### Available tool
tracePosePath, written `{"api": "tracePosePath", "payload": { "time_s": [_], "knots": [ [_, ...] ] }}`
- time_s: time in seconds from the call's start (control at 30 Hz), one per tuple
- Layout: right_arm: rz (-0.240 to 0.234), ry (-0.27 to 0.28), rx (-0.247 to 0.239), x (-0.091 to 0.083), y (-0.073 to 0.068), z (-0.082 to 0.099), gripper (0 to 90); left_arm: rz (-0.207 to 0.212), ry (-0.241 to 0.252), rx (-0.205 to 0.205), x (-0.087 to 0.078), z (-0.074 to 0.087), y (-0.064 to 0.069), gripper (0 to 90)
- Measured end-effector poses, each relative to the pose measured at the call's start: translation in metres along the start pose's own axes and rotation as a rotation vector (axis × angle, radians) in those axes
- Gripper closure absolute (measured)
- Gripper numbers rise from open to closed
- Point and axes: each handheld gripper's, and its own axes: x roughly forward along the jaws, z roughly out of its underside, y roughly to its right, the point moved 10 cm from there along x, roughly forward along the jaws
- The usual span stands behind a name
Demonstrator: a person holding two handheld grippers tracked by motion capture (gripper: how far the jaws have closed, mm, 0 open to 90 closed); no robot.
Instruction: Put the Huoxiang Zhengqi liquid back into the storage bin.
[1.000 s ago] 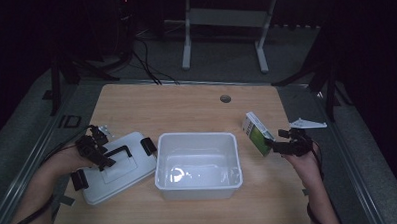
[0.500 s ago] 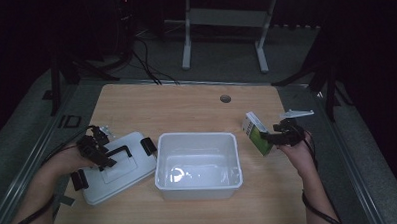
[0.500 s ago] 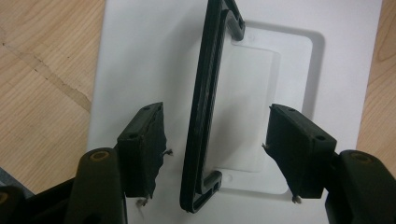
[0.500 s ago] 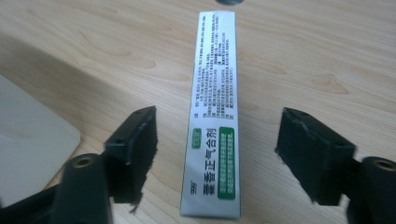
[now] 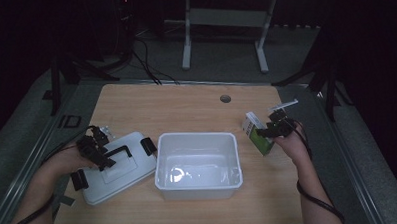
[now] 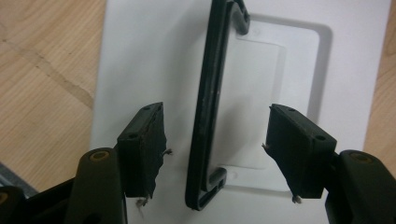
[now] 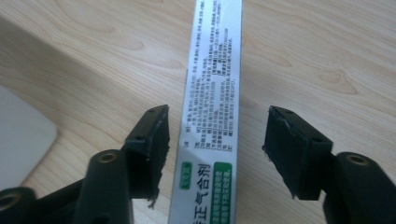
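Right tool (image 7: 212, 140) is wide open, gripping nothing, jaws straddling the slim green-and-white printed carton (image 7: 212, 93) at the high view's right, long axis running straight up between them. Left tool (image 6: 215, 144), equally open, brackets the white plastic lid's black handle (image 6: 208, 107).

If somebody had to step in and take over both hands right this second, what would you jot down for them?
Left gripper: open, jaws on either side of the black handle of the white lid, not closed on it. The lid lies flat on the table, left of the white bin.
Right gripper: open, jaws on either side of the green and white box, which stands right of the bin.
Done: both grippers lined up.
Left: probably close on the box and put it in the empty bin, then likely fit the lid.
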Motion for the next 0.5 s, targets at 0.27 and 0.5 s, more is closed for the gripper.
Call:
{"api": "tracePosePath", "payload": {
  "time_s": [0.27,0.5],
  "knots": [
    [-0.007,-0.091,0.012,0.008,-0.001,-0.002,44.2,0.001,-0.003,0.002,0.0,0.0,0.001,38.0],
    [-0.011,-0.15,0.002,0.012,-0.001,-0.002,50.7,0.001,-0.013,0.013,0.003,-0.002,0.003,37.9]
  ]
}}
